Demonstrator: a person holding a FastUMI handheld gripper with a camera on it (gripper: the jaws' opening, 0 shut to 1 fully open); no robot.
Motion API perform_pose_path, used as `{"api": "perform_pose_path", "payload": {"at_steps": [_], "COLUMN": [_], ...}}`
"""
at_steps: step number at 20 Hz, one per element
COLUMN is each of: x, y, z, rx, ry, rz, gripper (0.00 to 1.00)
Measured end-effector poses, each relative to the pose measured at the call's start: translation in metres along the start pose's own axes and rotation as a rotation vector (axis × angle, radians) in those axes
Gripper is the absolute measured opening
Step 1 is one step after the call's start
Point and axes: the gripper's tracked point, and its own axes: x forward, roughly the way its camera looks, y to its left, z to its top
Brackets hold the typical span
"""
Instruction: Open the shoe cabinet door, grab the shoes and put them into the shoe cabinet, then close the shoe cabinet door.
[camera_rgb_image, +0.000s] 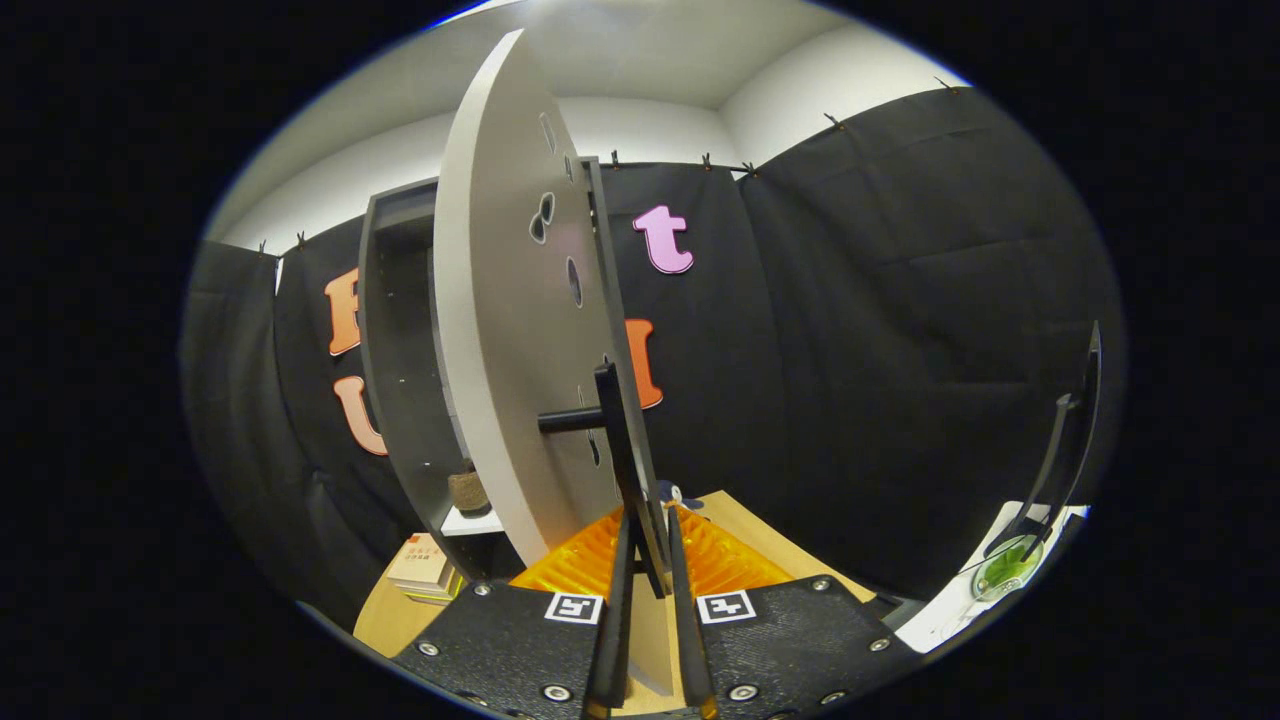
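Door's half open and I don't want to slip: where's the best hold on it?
Its black bar handle, standing off the cabinet door on a post. Come end-on from below, a finger either side; the tongs look shut on it.

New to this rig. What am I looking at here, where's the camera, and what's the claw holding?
It is a handheld two-finger claw, carried by a person; no robot arm. The camera rides on it and looks forward along the fingers, hence the round fisheye image. The fingers are closed on the black handle of the pale cabinet door, which stands swung open. Beside the door is the dark shoe cabinet, with a small brown object on a shelf. Below, on the wooden table, lie some books. A green-lidded item sits off to the right.
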Motion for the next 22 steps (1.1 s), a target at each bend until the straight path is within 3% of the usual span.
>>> {"api": "perform_pose_path", "payload": {"at_steps": [13, 22], "x": [-0.021, -0.047], "y": [-0.055, -0.045], "z": [0.003, -0.016], "rx": [-0.036, -0.017], "ry": [-0.003, 0.026], "rz": [-0.150, -0.152], "gripper": [0.14, 0.14]}}
